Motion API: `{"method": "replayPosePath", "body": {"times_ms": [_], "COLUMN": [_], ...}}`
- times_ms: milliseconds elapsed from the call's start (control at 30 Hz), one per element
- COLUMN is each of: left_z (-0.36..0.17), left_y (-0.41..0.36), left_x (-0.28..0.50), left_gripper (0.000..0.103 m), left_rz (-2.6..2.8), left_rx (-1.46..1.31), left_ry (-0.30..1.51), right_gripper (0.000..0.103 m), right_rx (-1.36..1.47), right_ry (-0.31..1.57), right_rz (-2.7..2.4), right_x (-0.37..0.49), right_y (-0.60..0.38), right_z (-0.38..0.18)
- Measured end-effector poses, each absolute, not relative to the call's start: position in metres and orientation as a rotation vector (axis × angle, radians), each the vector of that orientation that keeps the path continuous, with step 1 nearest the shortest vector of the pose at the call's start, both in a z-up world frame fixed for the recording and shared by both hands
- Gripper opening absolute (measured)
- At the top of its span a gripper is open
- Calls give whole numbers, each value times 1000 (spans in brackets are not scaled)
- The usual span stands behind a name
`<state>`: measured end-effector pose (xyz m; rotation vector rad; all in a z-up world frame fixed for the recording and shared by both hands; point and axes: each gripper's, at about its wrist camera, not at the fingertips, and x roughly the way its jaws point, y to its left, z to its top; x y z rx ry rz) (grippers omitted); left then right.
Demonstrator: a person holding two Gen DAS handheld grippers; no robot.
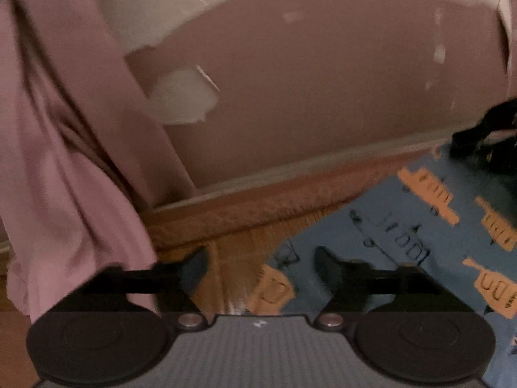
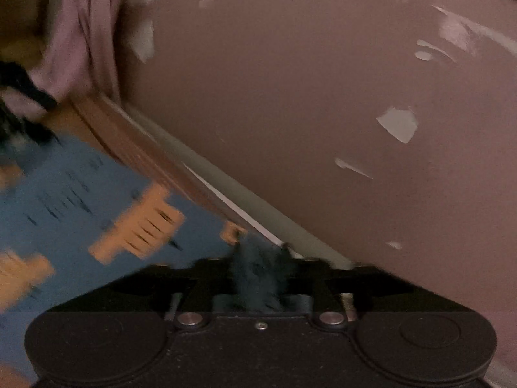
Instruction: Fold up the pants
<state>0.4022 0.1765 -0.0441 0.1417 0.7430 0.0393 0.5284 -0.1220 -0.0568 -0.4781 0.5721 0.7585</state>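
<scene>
The pants show as dark teal fabric [image 2: 257, 274] bunched between the fingers of my right gripper [image 2: 258, 265], which is shut on it. Only this small pinched tuft shows there, and the view is blurred by motion. A dark bundle [image 1: 484, 135] at the right edge of the left wrist view may be more of the pants; I cannot tell. My left gripper [image 1: 261, 262] is open with nothing between its fingers. It hovers over the edge of a blue sheet with orange patches [image 1: 387, 220] where it meets a brown wooden surface [image 1: 232, 258].
A pink curtain [image 1: 64, 161] hangs at the left, also visible in the right wrist view [image 2: 90, 32]. A brownish wall with peeling paint [image 1: 323, 80] stands close ahead, with a wooden ledge [image 1: 242, 213] along its base. The blue sheet [image 2: 64, 187] spreads left. A dark shape [image 2: 19, 97] lies beside the curtain.
</scene>
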Motion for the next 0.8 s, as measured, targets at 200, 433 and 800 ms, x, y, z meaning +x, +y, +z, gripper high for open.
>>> {"method": "replayPosePath", "body": {"times_ms": [200, 433, 800], "left_z": [-43, -50, -55], "left_y": [217, 234, 194], "left_x": [398, 404, 400], "left_gripper": [76, 59, 1], "left_rz": [-22, -169, -156], "left_rx": [62, -35, 228], "left_ry": [765, 860, 903], "right_gripper": [63, 61, 16], "right_rx": [-429, -441, -483], "right_ry": [601, 681, 718], "right_rz": [915, 961, 953], "right_x": [537, 553, 551], "right_y": [-105, -94, -90], "right_z": [-56, -62, -59]}}
